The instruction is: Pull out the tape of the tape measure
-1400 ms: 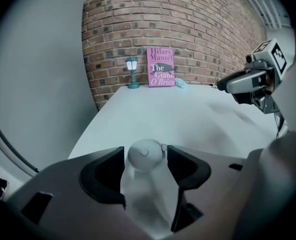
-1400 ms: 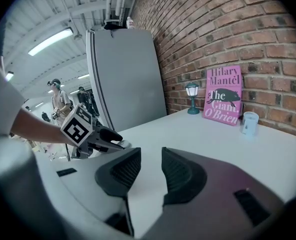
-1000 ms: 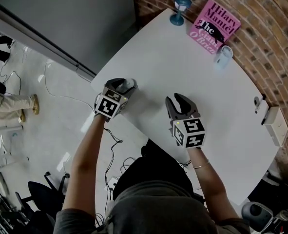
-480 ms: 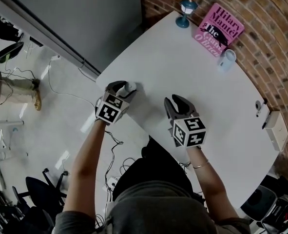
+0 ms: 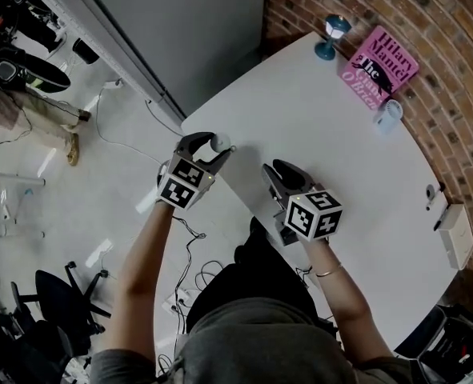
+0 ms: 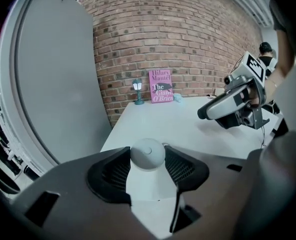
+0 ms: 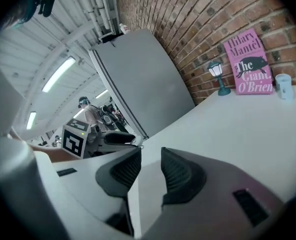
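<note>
Your left gripper (image 5: 206, 147) had just squeezed its jaws onto the round white tape measure (image 6: 147, 154). Your right gripper (image 5: 278, 170) was open, nothing in it.

From overhead the tape measure (image 5: 219, 142) is only a pale round bit between the jaws of the left gripper (image 5: 210, 145), which have just been closing on it. That gripper's own body covers its underside, so I can't tell whether any tape is out. The small pale thing (image 5: 390, 115) beside the pink book (image 5: 382, 69) is too small to name, and the bench (image 5: 316, 126) loses its near edge under the person's arms (image 5: 144, 270).
</note>
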